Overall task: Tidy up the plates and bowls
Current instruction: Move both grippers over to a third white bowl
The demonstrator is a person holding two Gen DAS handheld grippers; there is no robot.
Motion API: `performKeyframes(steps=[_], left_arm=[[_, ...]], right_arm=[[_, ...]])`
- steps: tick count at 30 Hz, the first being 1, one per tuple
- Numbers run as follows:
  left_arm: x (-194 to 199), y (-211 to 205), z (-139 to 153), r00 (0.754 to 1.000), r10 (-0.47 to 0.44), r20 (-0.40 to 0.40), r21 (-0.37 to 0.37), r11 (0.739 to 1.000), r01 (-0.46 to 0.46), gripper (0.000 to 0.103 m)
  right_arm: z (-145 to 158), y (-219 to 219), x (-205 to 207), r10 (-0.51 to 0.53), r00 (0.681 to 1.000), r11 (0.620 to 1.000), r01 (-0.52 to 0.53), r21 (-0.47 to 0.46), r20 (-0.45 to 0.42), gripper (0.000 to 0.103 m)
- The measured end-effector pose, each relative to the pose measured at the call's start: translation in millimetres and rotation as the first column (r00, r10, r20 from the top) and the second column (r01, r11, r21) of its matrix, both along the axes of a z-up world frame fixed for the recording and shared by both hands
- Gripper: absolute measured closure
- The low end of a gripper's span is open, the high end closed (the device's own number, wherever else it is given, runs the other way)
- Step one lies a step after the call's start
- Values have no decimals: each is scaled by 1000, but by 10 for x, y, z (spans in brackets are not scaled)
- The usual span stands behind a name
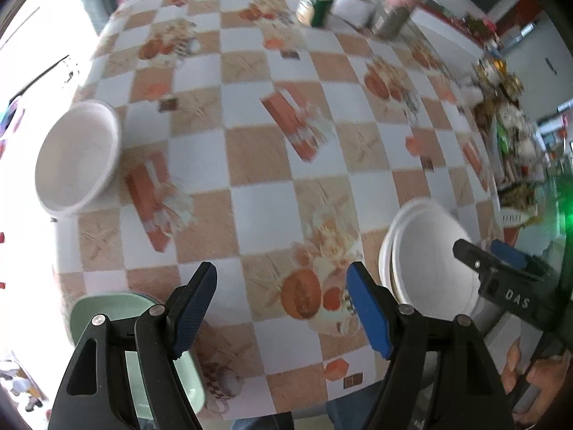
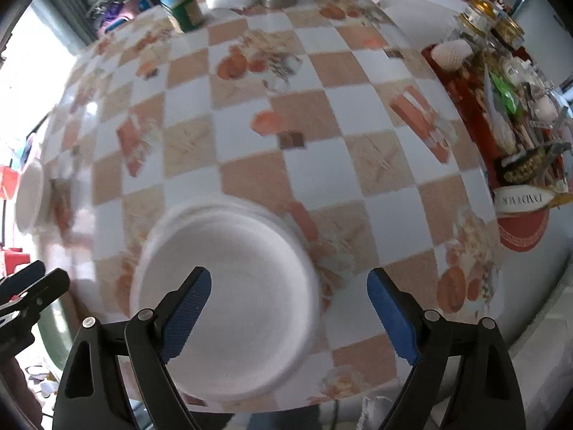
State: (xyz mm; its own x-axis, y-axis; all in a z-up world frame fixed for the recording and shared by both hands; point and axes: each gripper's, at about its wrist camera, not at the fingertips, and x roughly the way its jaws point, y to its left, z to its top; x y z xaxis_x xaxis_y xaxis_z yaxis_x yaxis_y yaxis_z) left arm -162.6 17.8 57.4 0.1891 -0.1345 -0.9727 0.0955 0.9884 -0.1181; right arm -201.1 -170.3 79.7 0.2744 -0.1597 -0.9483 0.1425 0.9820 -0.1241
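On the checkered tablecloth (image 1: 258, 165), a lone white bowl (image 1: 77, 157) sits at the left edge. A stack of white bowls (image 1: 426, 261) stands at the near right. A pale green plate (image 1: 107, 308) lies at the near left, partly hidden under my left gripper's fingers. My left gripper (image 1: 284, 308) hovers open over bare cloth between the green plate and the stack. My right gripper (image 2: 292, 313) is open above the stack of white bowls (image 2: 229, 297), its left pad over the bowl's inside and nothing gripped. It also shows as the right gripper (image 1: 481, 251) beside the stack.
A green-lidded jar (image 1: 318, 0) and a metal flask (image 1: 397, 7) stand at the far edge. A red tray (image 2: 462, 82) crowded with jars and packets fills the right side. The table's near edge (image 2: 358, 397) runs just below the grippers. A hand (image 1: 530, 387) holds the right gripper.
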Motion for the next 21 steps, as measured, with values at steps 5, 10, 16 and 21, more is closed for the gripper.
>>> performKeyframes(steps=[5,10,16,21], left_arm=[[254,409,227,994,97,60,3,995,-97,25],[551,1101,335,968,227,110,59,970,-234,25],[725,1837,235,921,365,138,145,912,-384,25],[849,2236,26,894,435,108,172,877,-448,25]], right_arm=[[178,400,266,98,995,994,-99,53,30,13],[205,992,594,221,975,968,-223,116,30,13],[-63,1707,878,299,954,933,-285,221,-32,13],[-383,2248,1007,348,933,905,-309,291,-94,13]])
